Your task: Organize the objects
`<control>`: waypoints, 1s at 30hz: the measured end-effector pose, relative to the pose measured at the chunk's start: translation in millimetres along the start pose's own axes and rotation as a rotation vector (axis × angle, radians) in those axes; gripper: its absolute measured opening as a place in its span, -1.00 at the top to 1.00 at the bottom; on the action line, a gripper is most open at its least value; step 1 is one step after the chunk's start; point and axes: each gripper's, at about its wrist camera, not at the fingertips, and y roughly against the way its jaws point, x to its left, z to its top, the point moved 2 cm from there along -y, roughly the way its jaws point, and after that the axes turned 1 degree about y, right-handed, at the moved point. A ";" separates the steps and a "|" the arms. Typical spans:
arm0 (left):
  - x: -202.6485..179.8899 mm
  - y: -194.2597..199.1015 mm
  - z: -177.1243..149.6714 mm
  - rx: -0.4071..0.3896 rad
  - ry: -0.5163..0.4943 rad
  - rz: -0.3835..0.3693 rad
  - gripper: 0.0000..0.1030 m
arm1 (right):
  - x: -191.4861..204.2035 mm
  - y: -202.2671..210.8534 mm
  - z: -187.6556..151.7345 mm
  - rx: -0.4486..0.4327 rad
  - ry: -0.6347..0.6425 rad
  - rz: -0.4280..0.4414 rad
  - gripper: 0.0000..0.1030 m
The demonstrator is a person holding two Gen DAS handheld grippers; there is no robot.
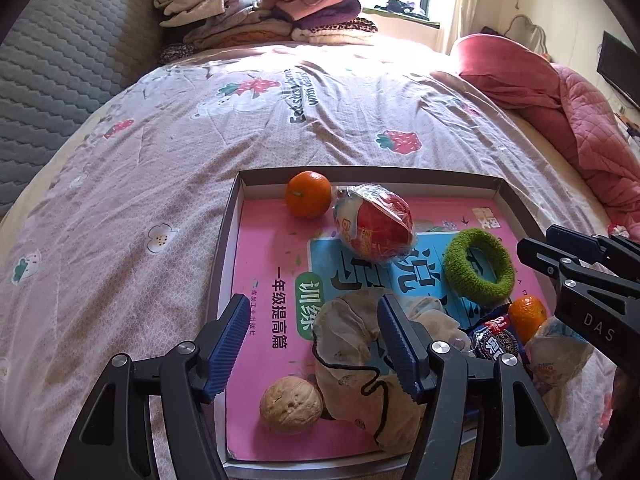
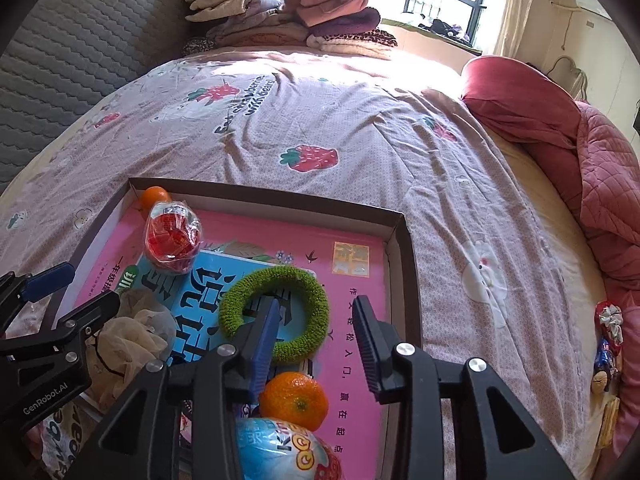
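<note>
- We are hovering both grippers, left gripper [image 1: 310,344] and right gripper [image 2: 316,340], fingers apart and empty, over the tray [image 1: 228,236].
- Tangerines, scrunchie [image 2: 276,312] and walnut [image 1: 291,404] are already sitting inside; items by the bed's edge [image 2: 608,344], perhaps snacks, are waiting.

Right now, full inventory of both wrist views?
tray: 1, dark-rimmed box lid, on bed
workbook: 1, pink and blue, flat in tray
tangerines: 2, orange; far-left corner, near-right area
wrapped toy eggs: 2, red and blue; one by far tangerine, one at near edge
scrunchie: 1, green, tray right
walnut: 1, tan, tray near-left
cloth pouch: 1, beige, black cord
cookie packet: 1, dark blue
folded clothes: 1 pile, far end
quilt: 1, pink-red, right
left claw: open, over pouch
right claw: open, over scrunchie
</note>
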 end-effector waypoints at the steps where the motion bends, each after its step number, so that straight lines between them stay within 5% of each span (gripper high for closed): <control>1: 0.1 3.1 -0.2 -0.003 0.001 -0.001 -0.32 | -0.3 2.9 -0.2 -0.004 -0.001 0.000 0.24; 30: -5.3 130.0 -24.2 -0.171 -0.002 0.045 -0.48 | 0.0 135.5 -23.1 -0.248 -0.025 0.075 -0.06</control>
